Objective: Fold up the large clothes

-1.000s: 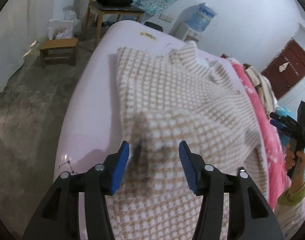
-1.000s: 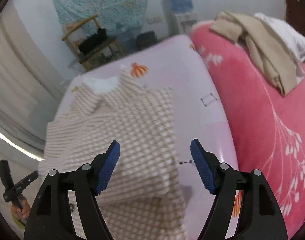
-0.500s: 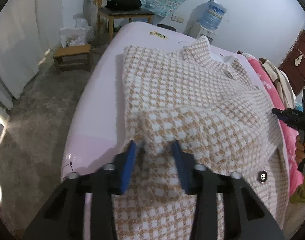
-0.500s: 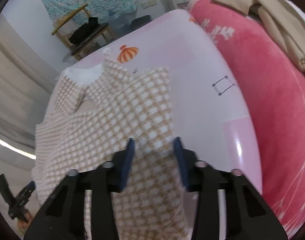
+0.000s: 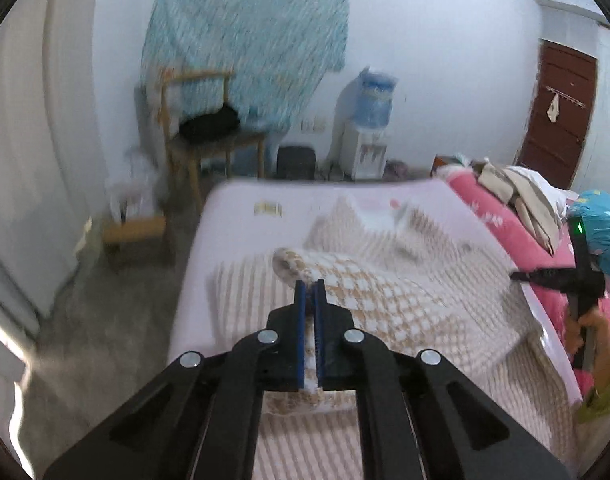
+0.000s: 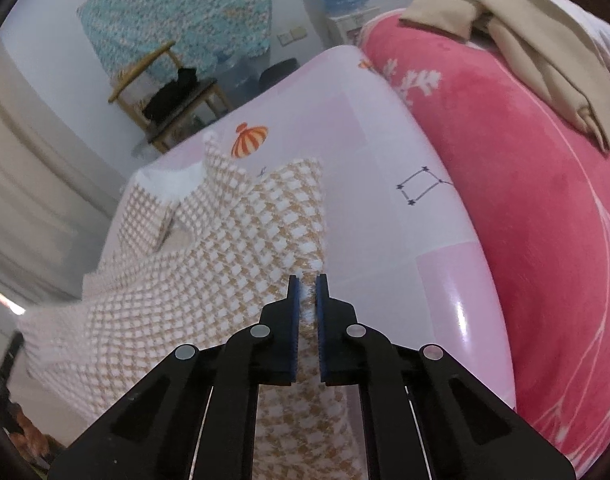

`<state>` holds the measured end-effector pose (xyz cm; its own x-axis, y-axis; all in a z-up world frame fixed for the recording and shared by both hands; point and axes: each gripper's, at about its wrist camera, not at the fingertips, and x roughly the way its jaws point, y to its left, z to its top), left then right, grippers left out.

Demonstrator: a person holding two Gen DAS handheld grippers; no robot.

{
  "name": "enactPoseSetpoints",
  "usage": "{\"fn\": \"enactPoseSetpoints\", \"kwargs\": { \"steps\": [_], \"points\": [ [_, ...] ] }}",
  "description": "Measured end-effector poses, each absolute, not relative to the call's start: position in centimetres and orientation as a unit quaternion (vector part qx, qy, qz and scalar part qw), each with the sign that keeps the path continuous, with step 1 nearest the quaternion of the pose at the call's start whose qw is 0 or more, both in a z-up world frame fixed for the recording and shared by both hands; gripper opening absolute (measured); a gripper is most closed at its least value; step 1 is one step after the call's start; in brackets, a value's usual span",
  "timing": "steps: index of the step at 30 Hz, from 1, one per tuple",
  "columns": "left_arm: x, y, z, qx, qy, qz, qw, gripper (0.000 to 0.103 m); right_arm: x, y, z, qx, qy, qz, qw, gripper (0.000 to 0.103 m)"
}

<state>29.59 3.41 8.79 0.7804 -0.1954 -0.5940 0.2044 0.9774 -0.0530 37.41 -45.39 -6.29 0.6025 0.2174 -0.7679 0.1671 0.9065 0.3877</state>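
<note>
1. Your work surface is a bed with a pale pink sheet point(image 6: 389, 240) printed with an orange-striped shell and a small line-drawn square; no writing or brand can be read anywhere in either view.
2. Along the right side of the bed lies a pink blanket point(image 6: 545, 240) with white branch prints, and a beige garment point(image 6: 517, 40) is heaped on its far part.
3. A teal patterned cloth point(image 5: 245, 48) hangs on the far wall, above a wooden chair point(image 5: 209, 136) with a black bag on its seat.
4. A water dispenser point(image 5: 369, 132) with a blue bottle stands against the far wall; a dark red door point(image 5: 557, 116) is at the far right.
5. The task's garment, a tan-and-white houndstooth shirt point(image 6: 225, 264), lies spread across the pink sheet, collar at the far end, with its near part lifted off the bed and pulled taut.
6. Your left gripper point(image 5: 309, 286) has its blue pads pressed together on a raised fold of the shirt at its left side.
7. Your right gripper point(image 6: 307, 284) is likewise clamped on the shirt's right edge, cloth pinched between the pads.
</note>
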Motion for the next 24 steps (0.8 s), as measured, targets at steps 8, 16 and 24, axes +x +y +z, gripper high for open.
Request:
{"fn": "enactPoseSetpoints", "kwargs": {
  "steps": [8, 16, 24],
  "points": [
    [37.8, 4.6, -2.4, 0.039, 0.473, -0.045, 0.879, 0.004, 38.3, -46.1, -7.2, 0.214, 0.448, -0.009, 0.868, 0.002],
    [36.8, 5.7, -1.8, 0.014, 0.448, -0.04, 0.893, 0.004, 40.0, -45.5, -6.7, 0.168, 0.458, -0.003, 0.873, 0.008],
    [35.1, 9.2, -0.2, -0.05, 0.397, -0.027, 0.916, 0.008, 38.3, -43.9, -3.5, 0.106, 0.417, 0.008, 0.903, 0.059]
  ]
}}
